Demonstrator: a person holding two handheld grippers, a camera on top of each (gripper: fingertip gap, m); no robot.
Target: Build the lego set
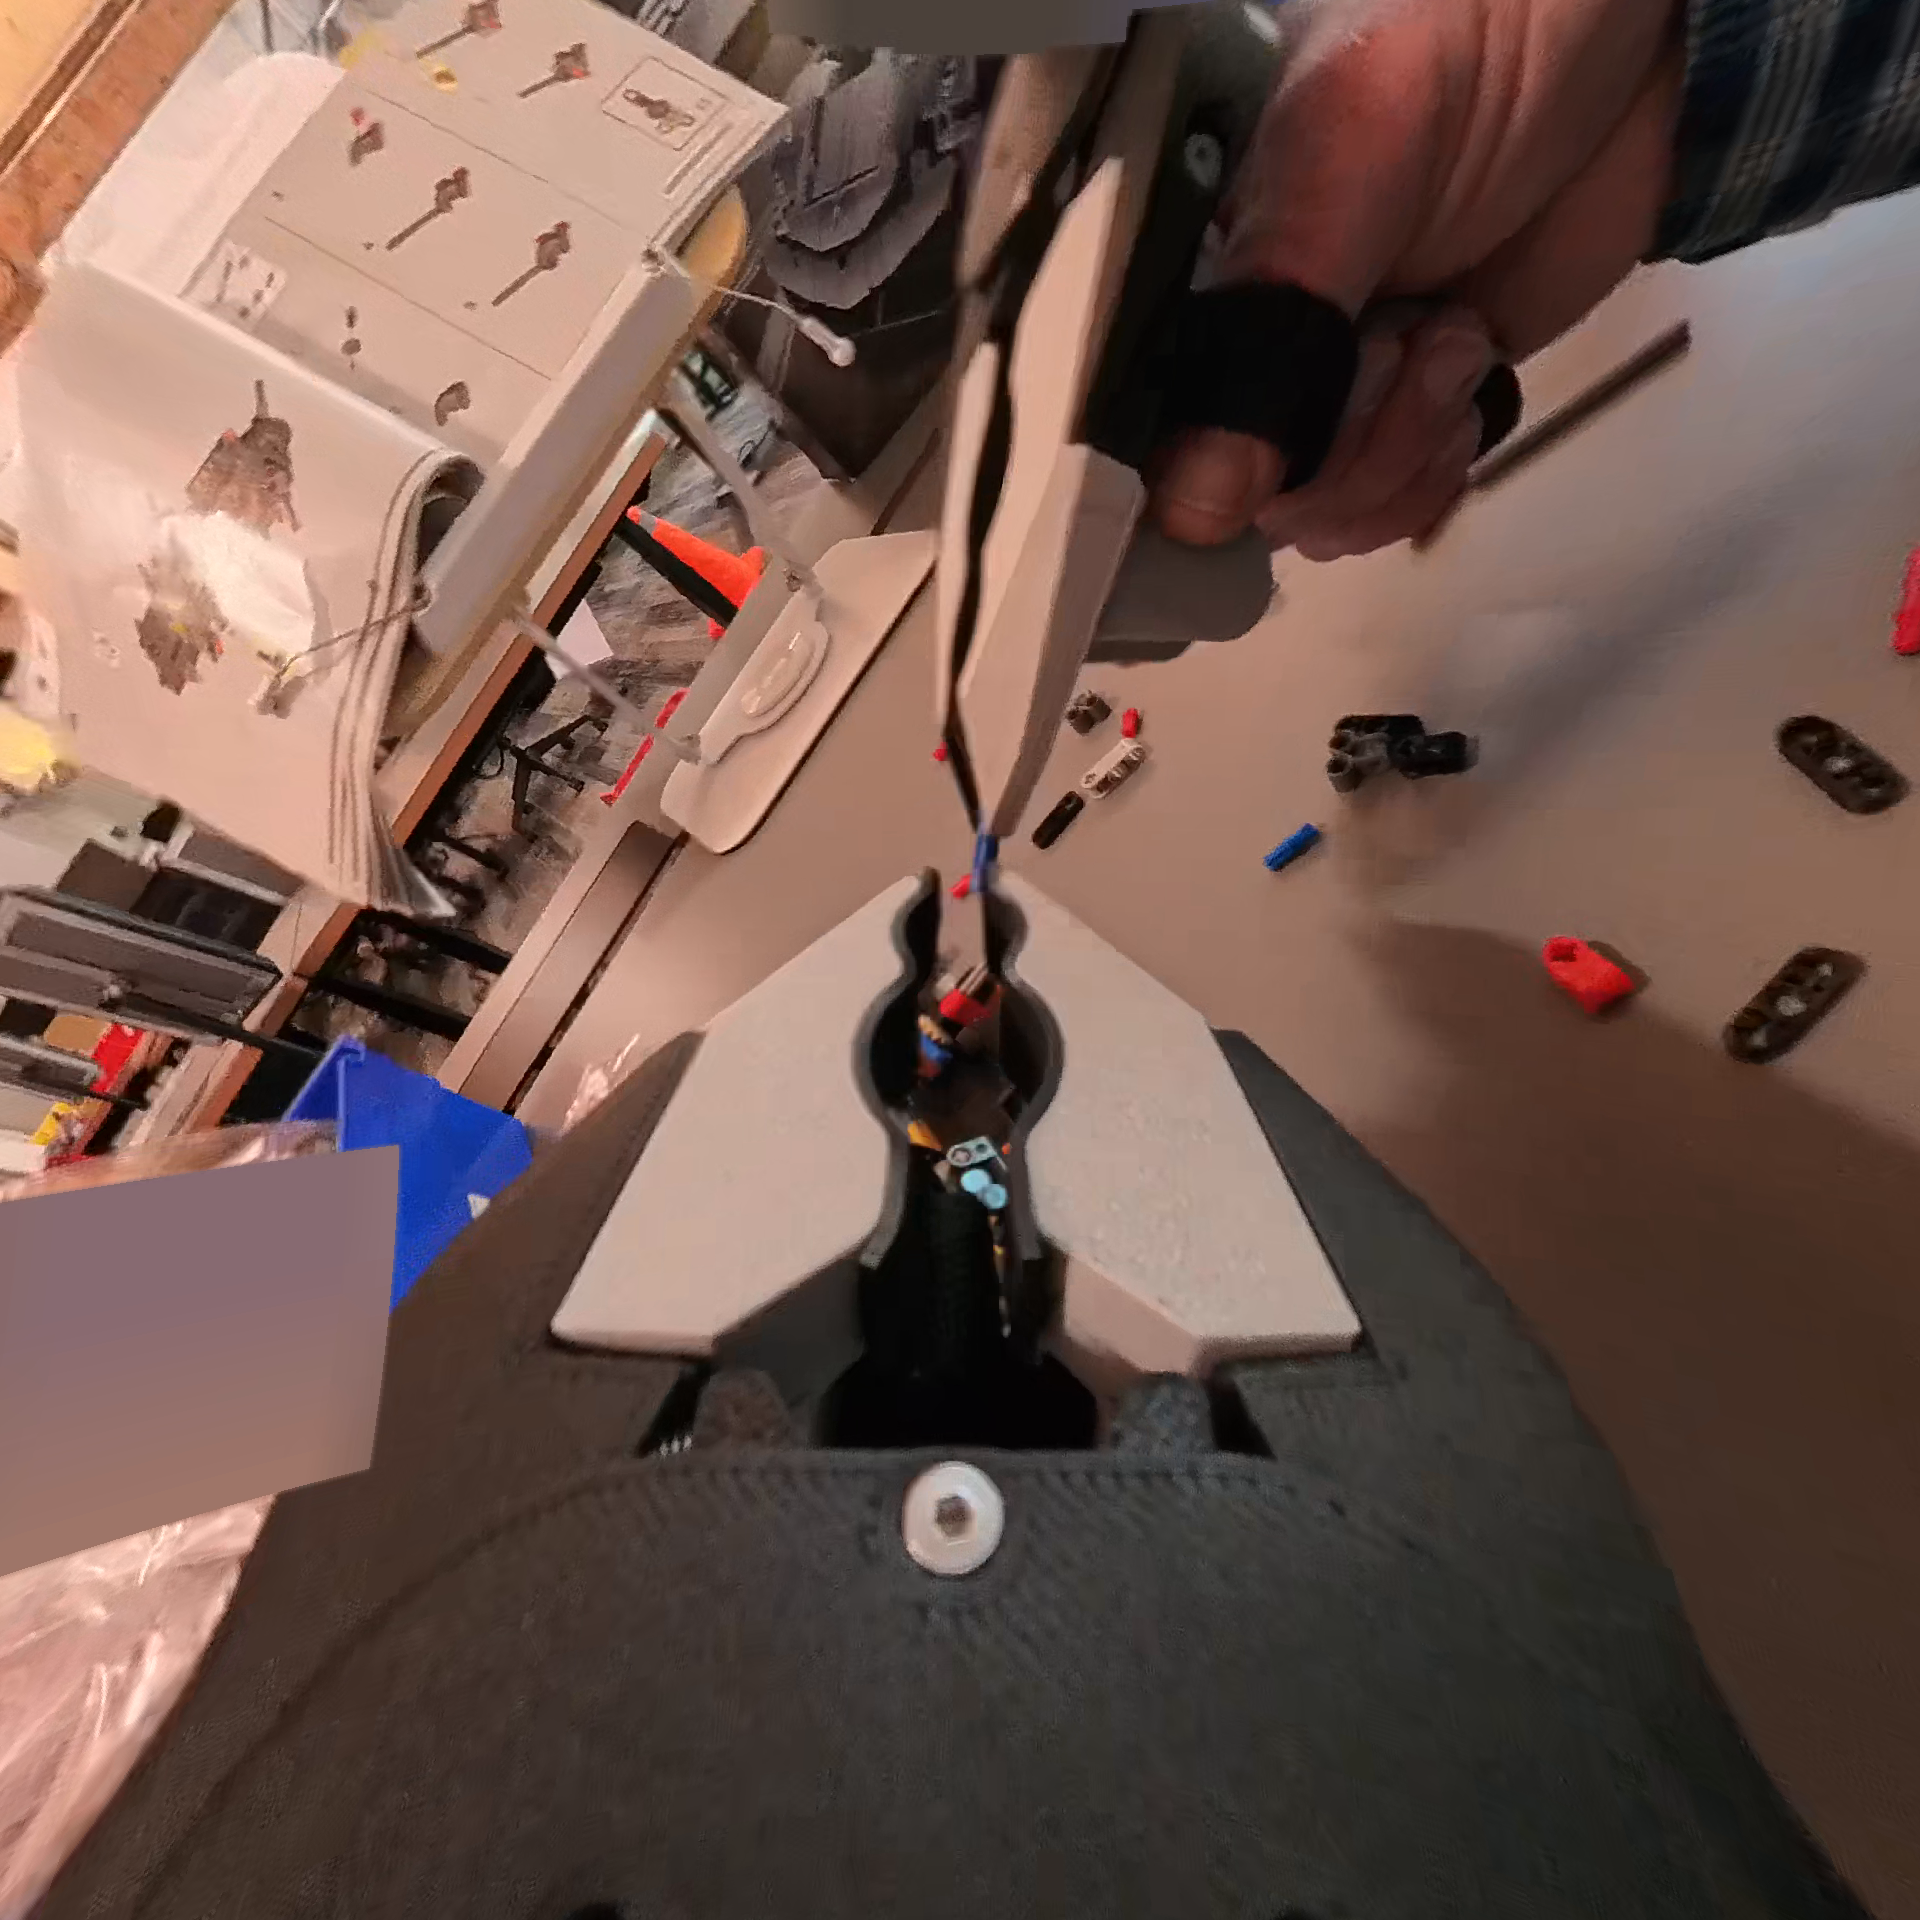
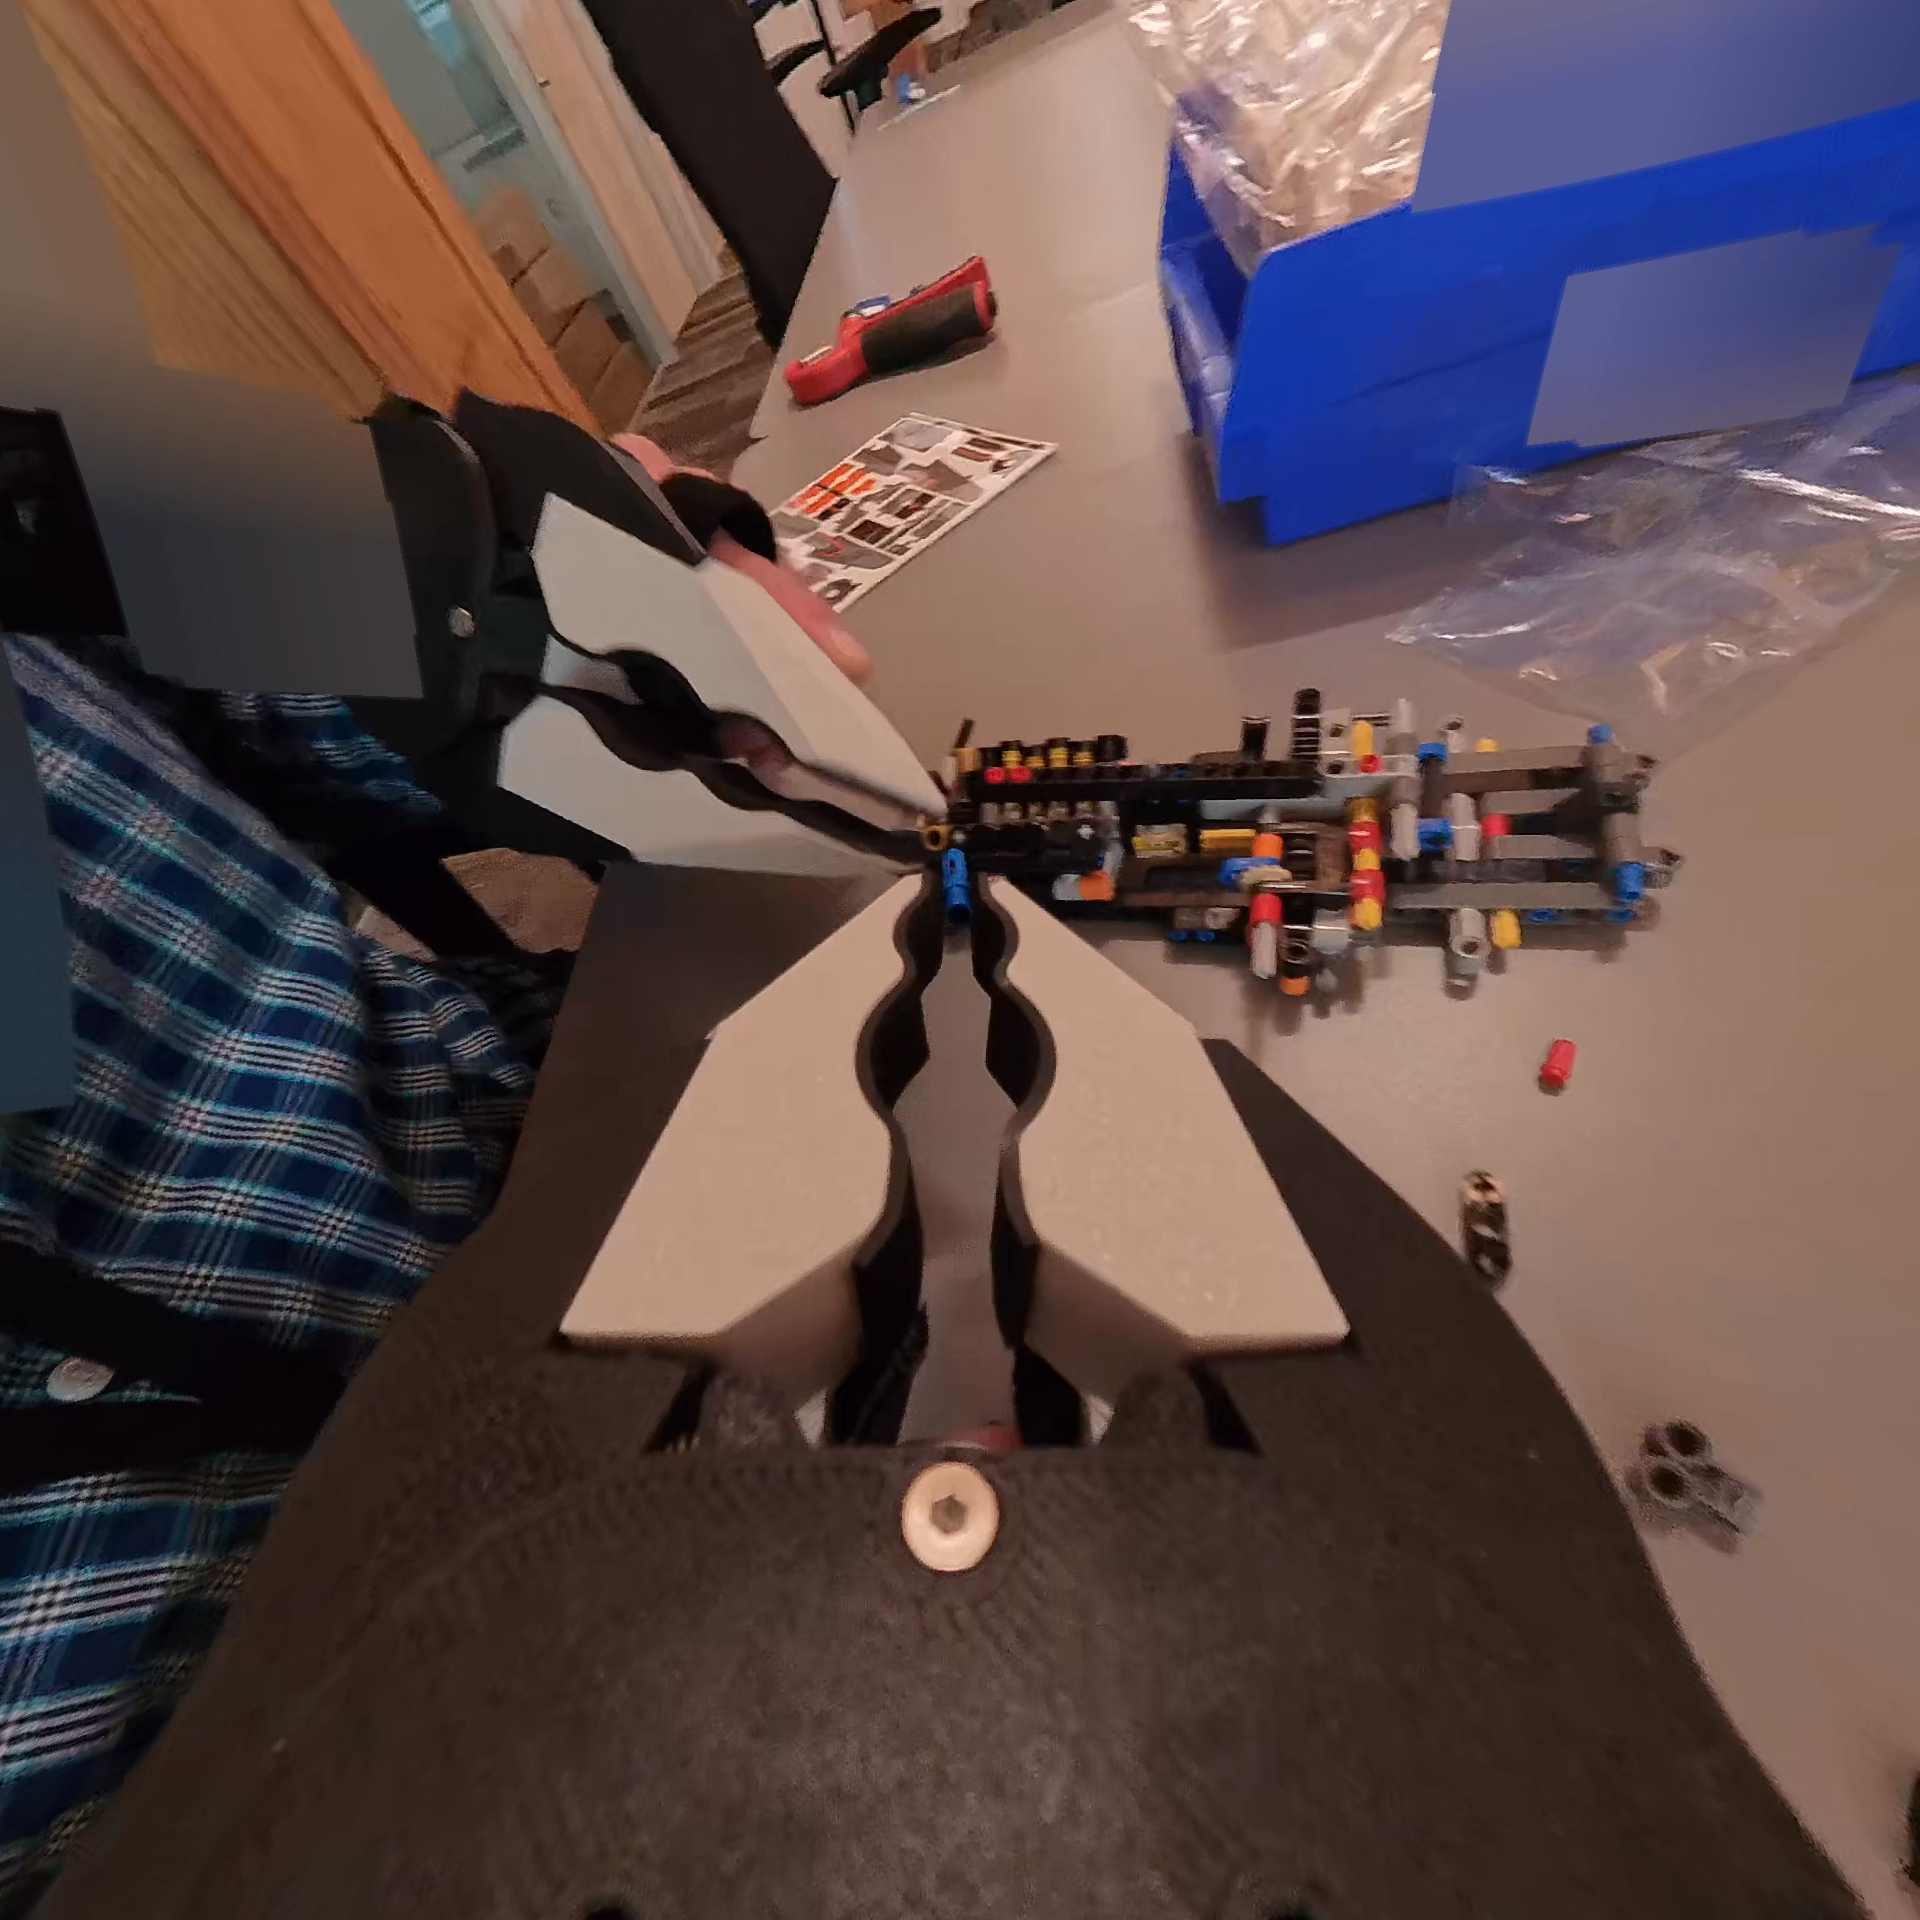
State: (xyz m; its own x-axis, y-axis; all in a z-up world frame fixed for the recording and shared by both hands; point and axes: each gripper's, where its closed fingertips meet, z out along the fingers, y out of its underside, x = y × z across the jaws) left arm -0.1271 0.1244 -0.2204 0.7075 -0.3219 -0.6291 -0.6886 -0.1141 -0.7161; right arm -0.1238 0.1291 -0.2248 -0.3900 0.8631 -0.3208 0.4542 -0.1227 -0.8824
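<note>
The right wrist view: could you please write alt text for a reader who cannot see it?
The right tongs pinch a small blue pin at the near end of a long lego assembly lying on a grey table, while the left tongs grip that same end from the left. A blue bin, clear plastic bags and a sticker sheet lie behind.

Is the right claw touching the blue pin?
Touching. The right wrist view shows the blue pin pinched between the fingertips of the right claw.
</note>
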